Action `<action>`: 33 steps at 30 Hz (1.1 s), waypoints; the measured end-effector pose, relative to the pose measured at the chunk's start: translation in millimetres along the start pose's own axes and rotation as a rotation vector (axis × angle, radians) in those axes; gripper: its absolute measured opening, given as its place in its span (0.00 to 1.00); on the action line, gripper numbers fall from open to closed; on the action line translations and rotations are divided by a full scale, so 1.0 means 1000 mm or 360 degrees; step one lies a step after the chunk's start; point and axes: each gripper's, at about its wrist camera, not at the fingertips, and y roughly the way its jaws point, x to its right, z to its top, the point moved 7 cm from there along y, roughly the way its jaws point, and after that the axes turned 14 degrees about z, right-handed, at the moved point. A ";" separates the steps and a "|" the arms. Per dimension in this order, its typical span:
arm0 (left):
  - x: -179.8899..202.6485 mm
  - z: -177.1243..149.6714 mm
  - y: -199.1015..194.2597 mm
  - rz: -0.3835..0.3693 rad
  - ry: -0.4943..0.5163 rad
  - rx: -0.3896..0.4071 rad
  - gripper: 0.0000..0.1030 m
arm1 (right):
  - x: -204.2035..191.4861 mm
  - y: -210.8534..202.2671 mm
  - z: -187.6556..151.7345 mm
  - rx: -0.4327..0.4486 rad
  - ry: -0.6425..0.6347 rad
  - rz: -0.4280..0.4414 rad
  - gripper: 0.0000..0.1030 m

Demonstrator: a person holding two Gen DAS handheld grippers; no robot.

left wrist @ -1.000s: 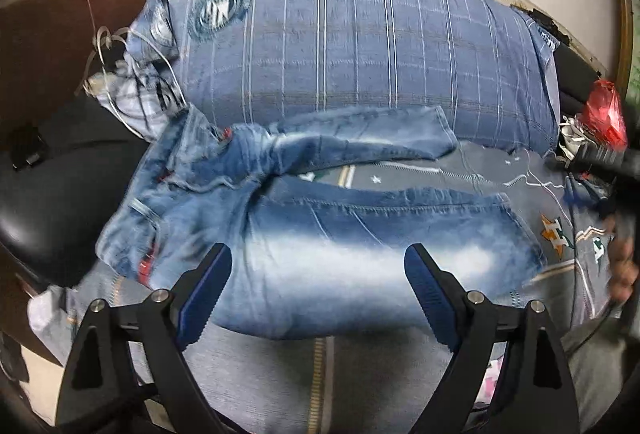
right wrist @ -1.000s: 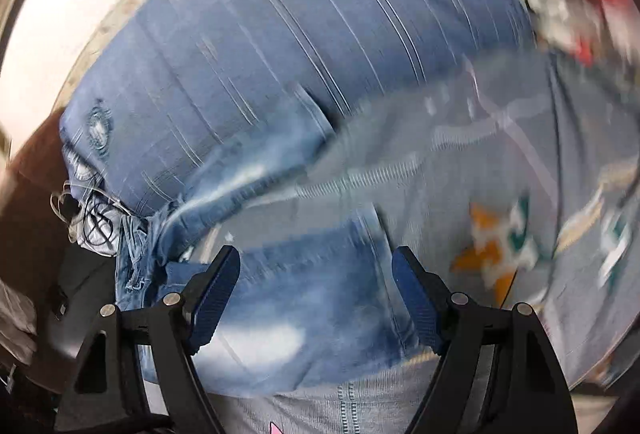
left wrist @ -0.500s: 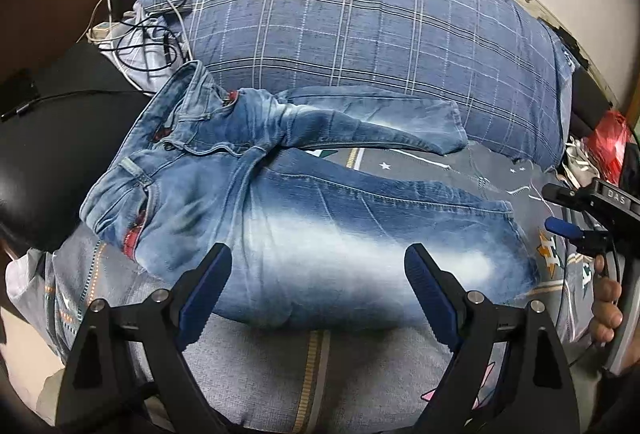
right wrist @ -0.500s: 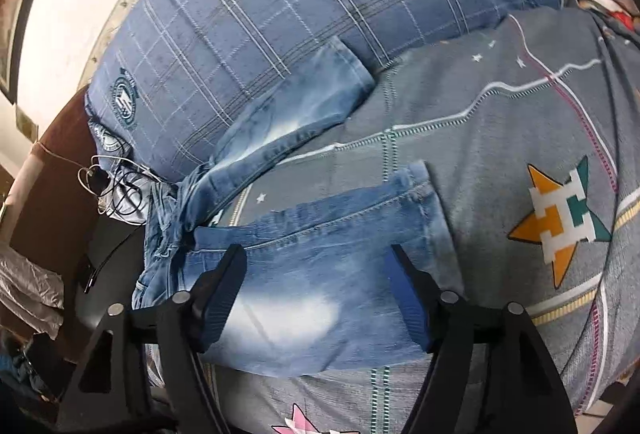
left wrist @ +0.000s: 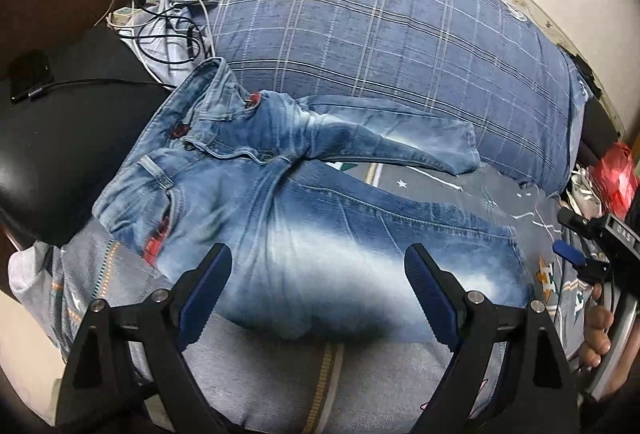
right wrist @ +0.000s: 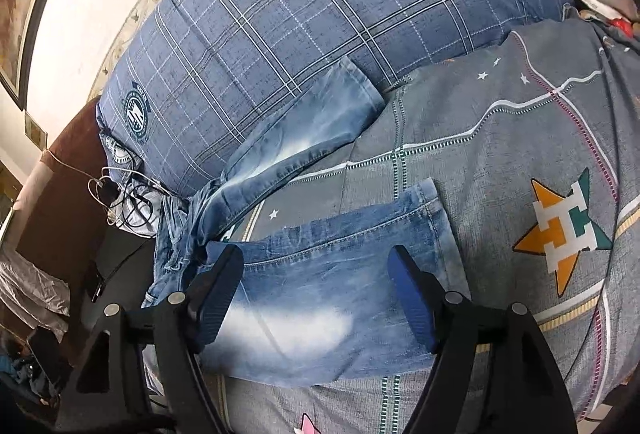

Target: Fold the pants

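Note:
A pair of faded blue jeans [left wrist: 304, 230] lies spread on the grey patterned bedspread [left wrist: 256, 374], waistband at the left, legs splayed to the right. The far leg [left wrist: 400, 142] rests against a blue plaid pillow; the near leg ends in a hem [right wrist: 434, 218]. My left gripper [left wrist: 318, 294] hovers open above the near leg's thigh, nothing between its blue pads. In the right wrist view, my right gripper [right wrist: 316, 298] also stands open, above the near leg [right wrist: 320, 290] close to its hem. The right gripper also shows at the left wrist view's right edge, in a hand [left wrist: 598, 330].
A large blue plaid pillow [left wrist: 380, 30] lies behind the jeans. Tangled cables and a charger [left wrist: 160, 22] sit at the back left beside a black chair seat [left wrist: 48, 138]. A red bag [left wrist: 616, 178] and clutter lie at the far right. An orange-green star print [right wrist: 560, 230] marks the bedspread.
The left wrist view has shifted and rolled, so the jeans' waistband and the cables now sit more in view. The right view steadied from blur. Both grippers stayed open; the jeans have not moved.

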 end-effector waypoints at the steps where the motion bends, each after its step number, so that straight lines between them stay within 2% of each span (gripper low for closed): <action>1: -0.001 0.005 0.000 0.0002 0.0001 0.0003 0.86 | -0.001 -0.001 0.001 0.0012 0.0000 0.0007 0.73; 4: -0.010 0.032 -0.001 0.0049 -0.0017 0.0007 0.86 | -0.006 0.000 0.007 0.0020 0.0004 0.0025 0.73; 10: -0.025 0.094 0.020 0.0032 -0.0104 -0.0044 0.86 | -0.021 0.020 0.045 -0.0015 0.0005 0.0069 0.73; 14: -0.037 0.133 0.066 0.0061 -0.0181 -0.0100 0.86 | -0.025 0.061 0.074 -0.0107 -0.0008 0.0059 0.73; 18: -0.045 0.157 0.118 0.0089 -0.0287 -0.0176 0.86 | -0.027 0.103 0.094 -0.0188 -0.0068 0.0041 0.73; 20: -0.035 0.161 0.140 0.0075 -0.0307 -0.0224 0.85 | -0.020 0.131 0.109 -0.0217 -0.0085 -0.0006 0.73; 22: -0.012 0.158 0.156 0.0008 -0.0278 -0.0252 0.85 | -0.010 0.148 0.121 -0.0228 -0.0092 -0.0047 0.73; 26: 0.023 0.141 0.164 -0.0069 -0.0198 -0.0287 0.85 | 0.032 0.180 0.164 -0.0182 -0.0109 -0.0267 0.73; 28: 0.035 0.138 0.166 -0.0103 -0.0151 -0.0319 0.86 | 0.048 0.191 0.181 -0.0157 -0.0088 -0.0325 0.73; 32: 0.048 0.132 0.162 -0.0163 -0.0154 -0.0351 0.86 | 0.080 0.225 0.216 -0.0133 -0.0097 -0.0547 0.73; 33: 0.049 0.132 0.161 -0.0173 -0.0144 -0.0352 0.86 | 0.087 0.233 0.218 -0.0159 -0.0052 -0.0540 0.68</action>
